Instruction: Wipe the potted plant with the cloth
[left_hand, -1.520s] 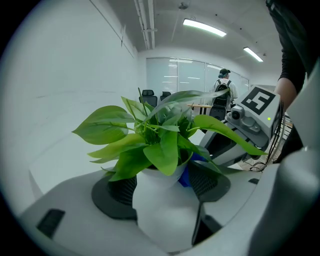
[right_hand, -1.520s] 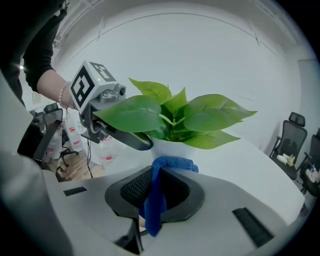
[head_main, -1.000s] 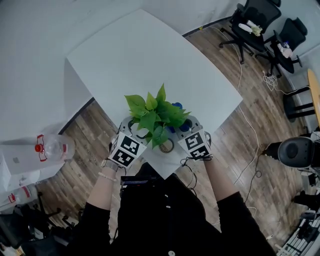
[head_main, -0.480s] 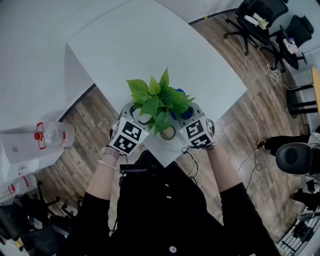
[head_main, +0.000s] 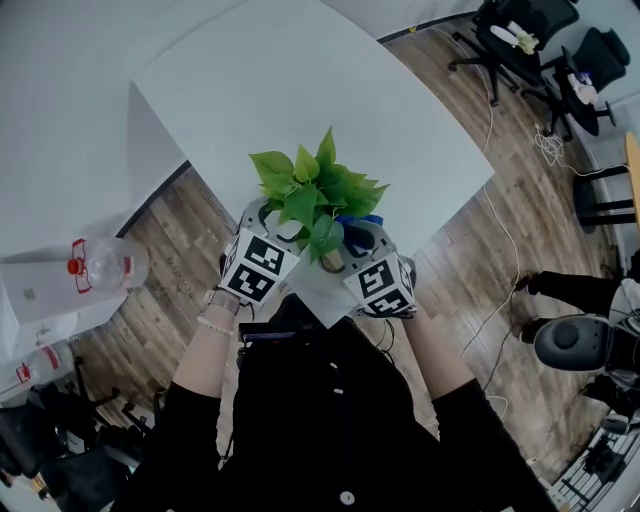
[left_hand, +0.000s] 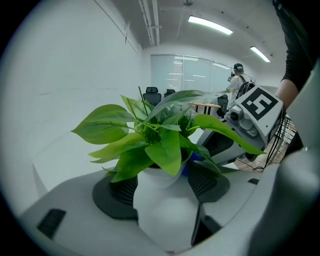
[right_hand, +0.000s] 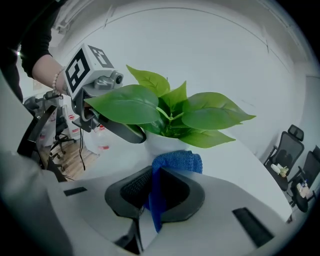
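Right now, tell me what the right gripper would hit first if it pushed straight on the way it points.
Probably the white pot of the plant: it stands just ahead of the right gripper, and the blue cloth clamped in its fingers would touch first. Depth is hard to judge.

Bright green leaves on potted plant (head_main: 315, 190); white pot (left_hand: 162, 210). Blue, knit-textured cloth (right_hand: 176, 162) beside plant. Pale grey shells, black ribbed pads on left gripper (left_hand: 161, 185) and right gripper (right_hand: 156, 192); black-and-white square markers on cubes (head_main: 257, 278). White table (head_main: 300, 90) under plant. Brown wood-plank floor (head_main: 180, 270) left and right of plant. Clear bottle (head_main: 105, 292), red cap, left of plant. Black sleeves (head_main: 195, 440).
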